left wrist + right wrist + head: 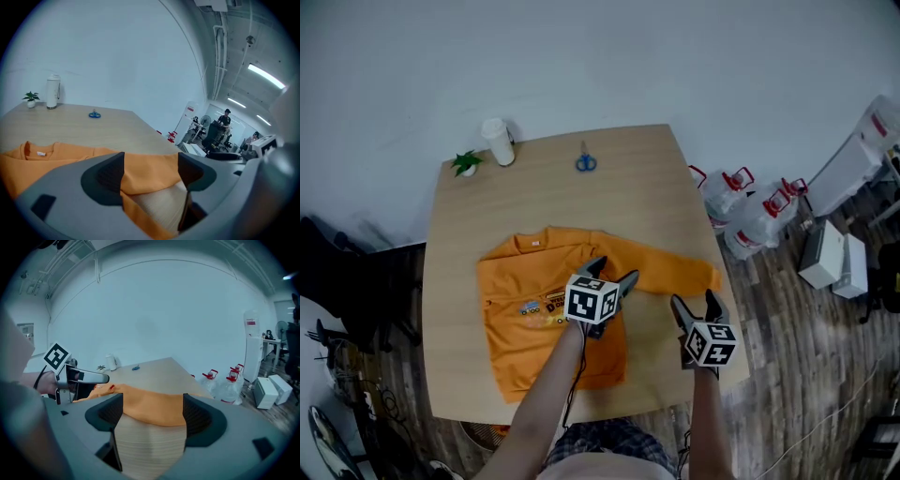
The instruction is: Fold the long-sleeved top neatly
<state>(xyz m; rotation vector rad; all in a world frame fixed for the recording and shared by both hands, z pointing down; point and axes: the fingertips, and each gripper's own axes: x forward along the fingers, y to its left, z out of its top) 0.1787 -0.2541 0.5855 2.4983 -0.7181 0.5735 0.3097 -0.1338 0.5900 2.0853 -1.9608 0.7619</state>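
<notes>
While orange top [525, 328] lies on table [628, 187] | left tool [614, 273] released | right tool [695, 302] released

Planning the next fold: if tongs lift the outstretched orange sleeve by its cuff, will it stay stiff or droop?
Probably droops: the sleeve lies flat and wrinkled on the table, like thin soft cloth. Joined to the top's body, it may drag that along.

The top [534, 319] is soft matt orange cloth, a bit rumpled. The surface [628, 187] looks like pale wood grain, smooth with barely any sheen. The left hand-held gripper [150, 169] has a matt grey plastic shell, and its pads [110, 172] are dark with a fine ribbed texture. The right hand-held gripper [152, 413] looks the same. The floor [787, 375] is dark wood-look plank.
</notes>
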